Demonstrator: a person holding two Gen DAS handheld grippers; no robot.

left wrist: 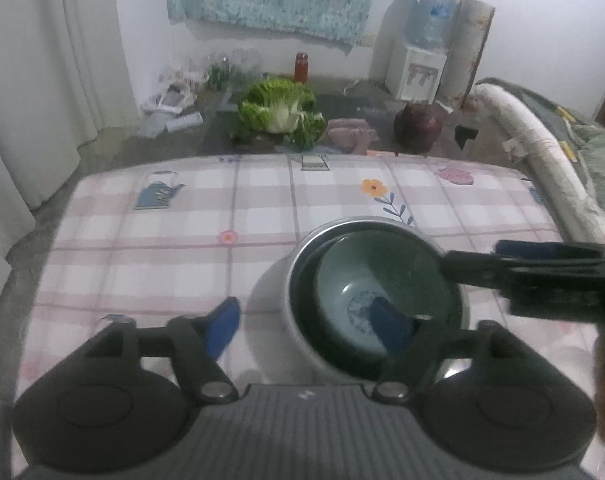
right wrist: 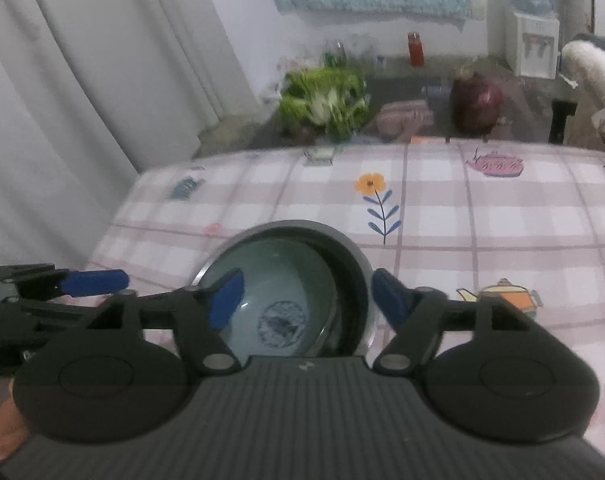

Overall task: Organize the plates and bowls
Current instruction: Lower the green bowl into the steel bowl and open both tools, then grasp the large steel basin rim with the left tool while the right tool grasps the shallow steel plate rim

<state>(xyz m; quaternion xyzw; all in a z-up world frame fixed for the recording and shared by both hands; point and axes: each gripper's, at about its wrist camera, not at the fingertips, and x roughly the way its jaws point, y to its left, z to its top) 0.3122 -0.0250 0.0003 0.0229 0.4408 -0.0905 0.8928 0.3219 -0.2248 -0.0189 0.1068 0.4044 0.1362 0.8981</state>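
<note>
1. Green bowl [left wrist: 382, 280] sits nested inside a grey bowl [left wrist: 278, 304] on the checked desk [left wrist: 162, 240].
2. Left hand-held gripper [left wrist: 306, 326]: jaws wide, nothing gripped; one blue fingertip over the green bowl, the other outside.
3. Right hand-held gripper [right wrist: 306, 300]: jaws wide, holding nothing, straddling the bowls' near side.

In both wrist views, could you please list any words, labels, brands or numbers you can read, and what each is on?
No text can be read in either view.
Small pale logo mark on each tongs body: a symbol, no letters legible.
Blue medallion inside the green bowl: a pattern, too blurred to tell.
Water bottle on the dispenser: blue marking, unreadable.
</note>
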